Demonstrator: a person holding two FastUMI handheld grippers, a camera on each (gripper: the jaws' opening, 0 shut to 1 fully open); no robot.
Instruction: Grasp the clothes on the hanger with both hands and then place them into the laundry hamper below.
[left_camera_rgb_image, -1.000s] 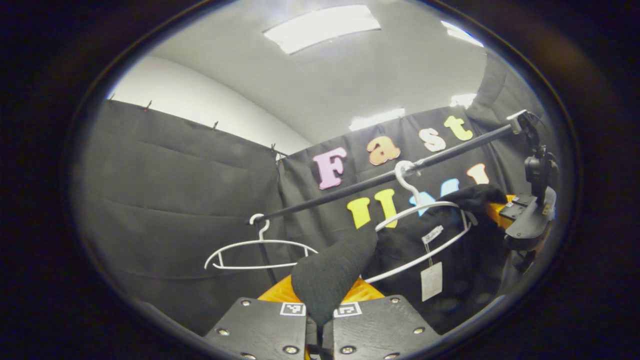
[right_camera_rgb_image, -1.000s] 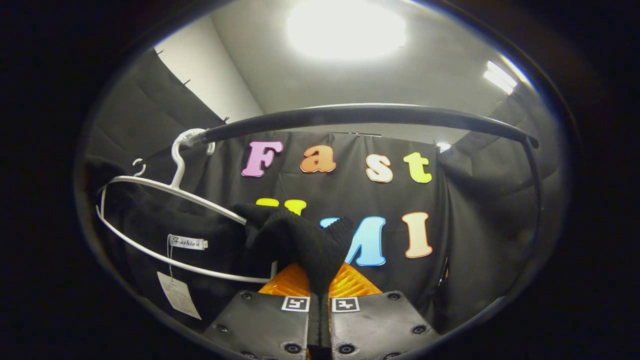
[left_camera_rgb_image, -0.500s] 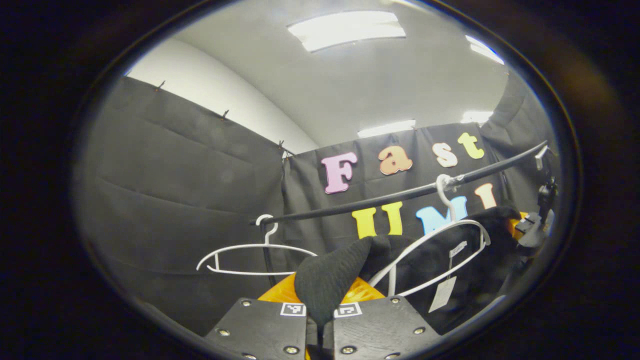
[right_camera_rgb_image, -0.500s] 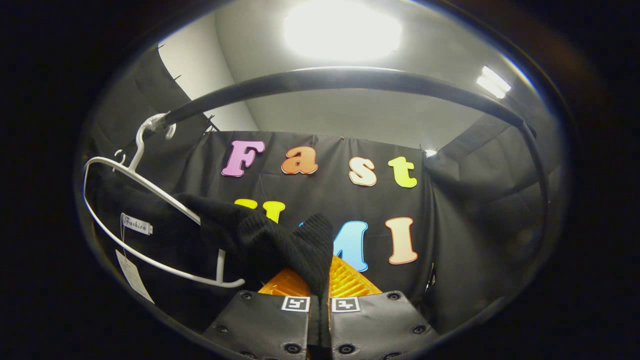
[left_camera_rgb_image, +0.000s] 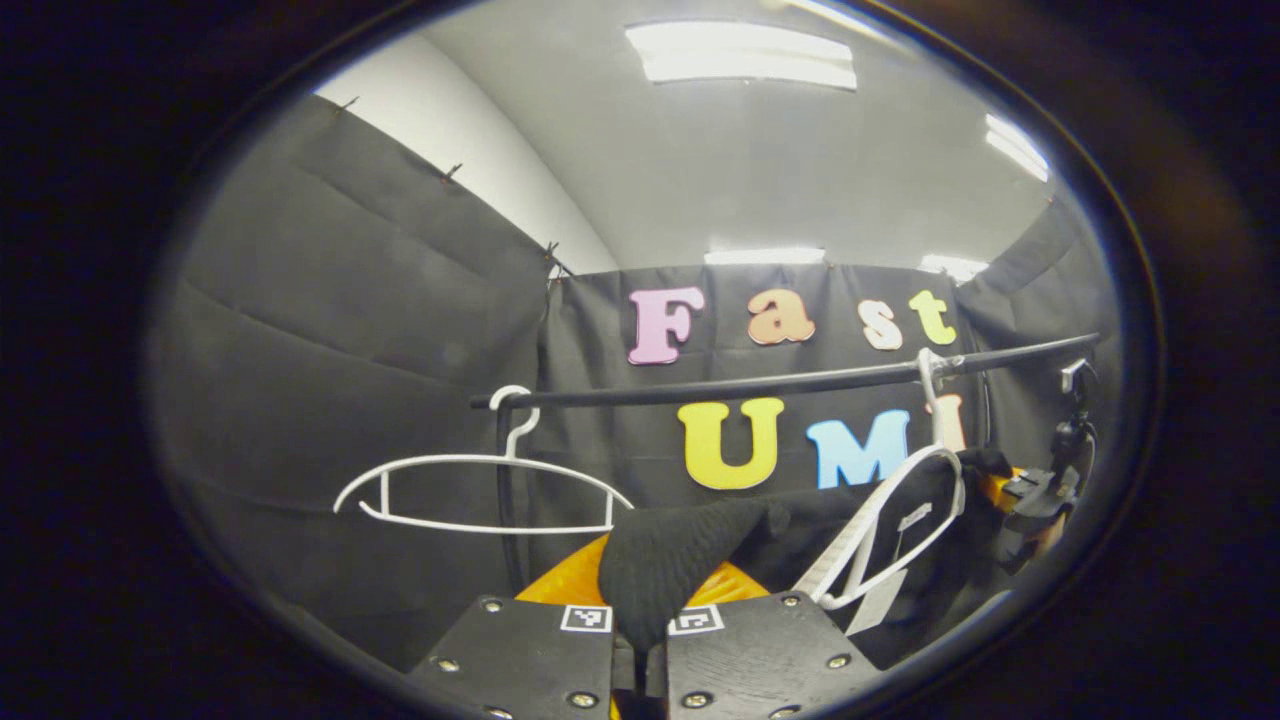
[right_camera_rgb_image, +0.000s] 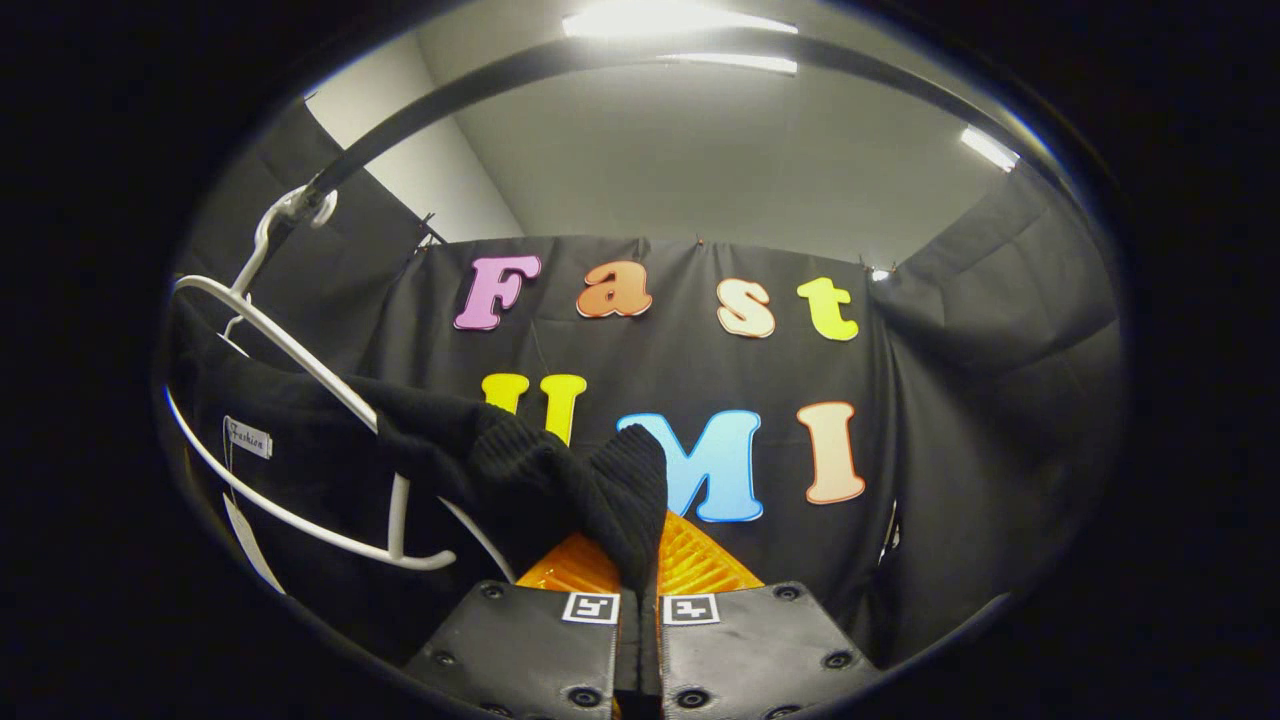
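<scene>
A black knit garment (left_camera_rgb_image: 690, 545) hangs stretched between both grippers, off the shoulders of a white hanger (left_camera_rgb_image: 885, 530) that stays hooked on the black rail (left_camera_rgb_image: 760, 385). My left gripper (left_camera_rgb_image: 640, 640) is shut on one corner of the garment. In the right gripper view, my right gripper (right_camera_rgb_image: 640, 610) is shut on the other corner of the garment (right_camera_rgb_image: 540, 480), with the white hanger (right_camera_rgb_image: 300, 365) tilted at the left. The right gripper (left_camera_rgb_image: 1040, 490) also shows at the far right of the left gripper view. A paper tag (right_camera_rgb_image: 245, 530) dangles from the garment.
An empty white hanger (left_camera_rgb_image: 480, 490) hangs on the rail's left end beside the rail's upright post (left_camera_rgb_image: 505, 500). The rail (right_camera_rgb_image: 560, 70) arcs overhead in the right gripper view. Black cloth walls enclose the booth on every side.
Both grippers have dropped and pulled back with the garment. The rail has risen in both views and the white hanger has swung edge-on as the garment slides off it.
</scene>
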